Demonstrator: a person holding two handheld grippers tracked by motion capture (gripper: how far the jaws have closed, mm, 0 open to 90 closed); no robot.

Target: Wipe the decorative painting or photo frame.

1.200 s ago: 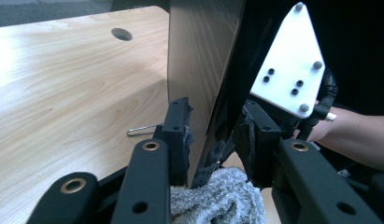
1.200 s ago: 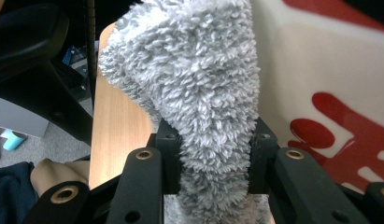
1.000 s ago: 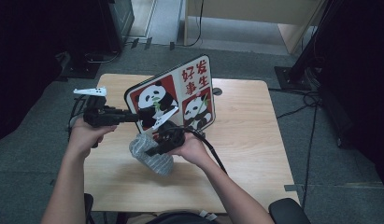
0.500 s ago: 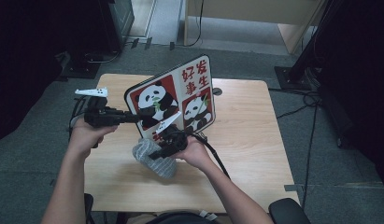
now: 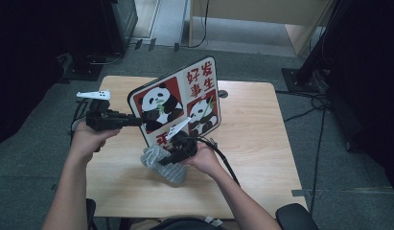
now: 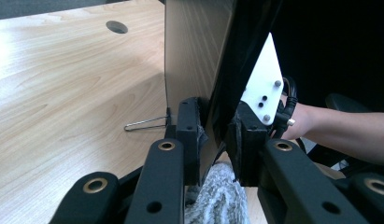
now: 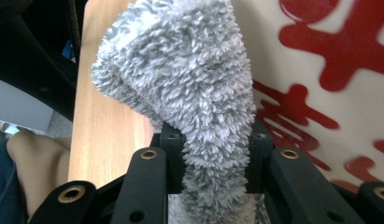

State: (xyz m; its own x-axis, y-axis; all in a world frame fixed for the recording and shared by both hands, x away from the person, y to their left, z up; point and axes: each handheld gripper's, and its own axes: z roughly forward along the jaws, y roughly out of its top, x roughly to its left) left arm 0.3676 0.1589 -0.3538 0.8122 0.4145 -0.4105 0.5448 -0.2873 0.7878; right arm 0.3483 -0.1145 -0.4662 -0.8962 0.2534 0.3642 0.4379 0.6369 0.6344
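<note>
Apparently mid-wipe, the left gripper point(image 5: 137, 120) clamped the panda board's point(image 5: 178, 103) edge upright on the counter point(image 5: 261, 143). The right gripper point(image 7: 213, 161) pinched a grey fluffy cloth point(image 7: 180, 79) against its printed face; next, a steady rubbing stroke seemed needed.

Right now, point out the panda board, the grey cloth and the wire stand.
panda board point(image 5: 158, 103): high view, on the left panda picture.
grey cloth point(image 7: 189, 84): right gripper view, on its fluffy middle.
wire stand point(image 6: 145, 124): left gripper view, on the wire loop on the table.

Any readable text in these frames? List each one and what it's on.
"好" "发" "事" "生": red characters, top right panel of the panda board.
Red character at the board's bottom left: partly hidden by the right gripper, unreadable.
Red strokes in the right gripper view, behind the grey cloth: cropped, unreadable.
No other text.
</note>
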